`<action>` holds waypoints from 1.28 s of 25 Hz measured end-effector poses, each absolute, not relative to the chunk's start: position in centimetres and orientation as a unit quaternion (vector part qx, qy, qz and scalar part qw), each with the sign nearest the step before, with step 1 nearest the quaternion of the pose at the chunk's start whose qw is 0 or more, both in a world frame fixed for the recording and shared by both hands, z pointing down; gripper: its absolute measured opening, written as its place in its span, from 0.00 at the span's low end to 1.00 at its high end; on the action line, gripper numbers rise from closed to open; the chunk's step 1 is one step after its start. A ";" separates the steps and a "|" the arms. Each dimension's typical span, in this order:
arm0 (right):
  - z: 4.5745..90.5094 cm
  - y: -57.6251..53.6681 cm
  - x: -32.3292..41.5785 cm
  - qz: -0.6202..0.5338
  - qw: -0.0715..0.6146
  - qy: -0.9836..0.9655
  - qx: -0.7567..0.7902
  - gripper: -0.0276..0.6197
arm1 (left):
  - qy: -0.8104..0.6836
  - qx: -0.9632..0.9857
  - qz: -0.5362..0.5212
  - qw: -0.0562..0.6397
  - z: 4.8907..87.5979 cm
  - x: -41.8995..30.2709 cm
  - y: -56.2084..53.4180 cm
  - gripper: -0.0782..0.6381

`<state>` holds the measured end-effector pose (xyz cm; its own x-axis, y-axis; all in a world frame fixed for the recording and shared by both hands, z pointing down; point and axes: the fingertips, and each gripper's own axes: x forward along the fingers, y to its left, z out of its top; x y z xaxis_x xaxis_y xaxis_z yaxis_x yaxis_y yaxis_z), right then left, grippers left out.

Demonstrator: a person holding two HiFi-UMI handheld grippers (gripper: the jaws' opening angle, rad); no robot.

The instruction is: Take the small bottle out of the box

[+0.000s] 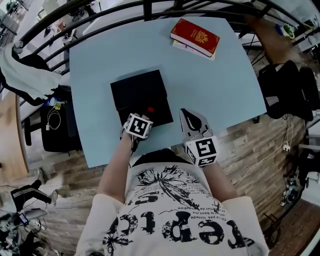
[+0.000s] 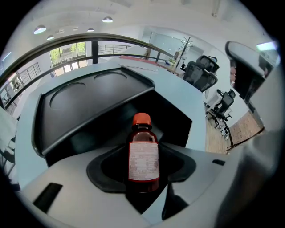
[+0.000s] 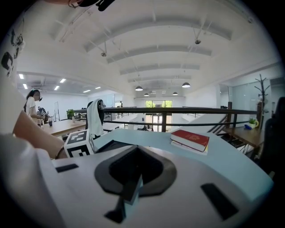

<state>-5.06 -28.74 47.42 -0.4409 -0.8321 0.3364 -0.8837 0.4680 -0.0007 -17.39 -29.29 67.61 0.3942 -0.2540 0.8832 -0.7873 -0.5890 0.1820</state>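
Note:
A black box (image 1: 139, 92) lies open on the pale blue table (image 1: 225, 90), close to its front edge. The small bottle (image 2: 143, 153) is brown with a white label and a red cap (image 1: 150, 109), and it stands upright inside the box. My left gripper (image 1: 146, 114) reaches steeply down into the box, and its jaws hold the bottle's lower body between the black pads (image 2: 95, 171). The box's raised lid (image 2: 89, 95) stands behind the bottle. My right gripper (image 1: 188, 116) hovers just right of the box with its jaws together and nothing between them.
A red book (image 1: 195, 37) on a paler one lies at the table's far right, also in the right gripper view (image 3: 190, 139). A dark railing (image 1: 150, 7) curves behind the table. Office chairs (image 1: 292, 95) stand to the right, and bags and cables (image 1: 55, 122) to the left.

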 end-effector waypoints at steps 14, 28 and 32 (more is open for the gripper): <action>44.8 -29.5 -7.1 0.050 0.130 -0.865 0.482 0.05 | -0.414 0.853 0.278 0.152 53.8 -18.3 -30.7 0.43; 39.9 -30.8 -12.4 -0.005 0.077 -0.906 0.416 0.05 | -0.523 0.850 0.056 -0.041 36.8 -24.0 -30.1 0.43; 38.2 -30.9 -13.4 -0.027 0.058 -0.911 0.407 0.05 | -0.535 0.843 0.021 -0.054 34.8 -25.2 -29.1 0.43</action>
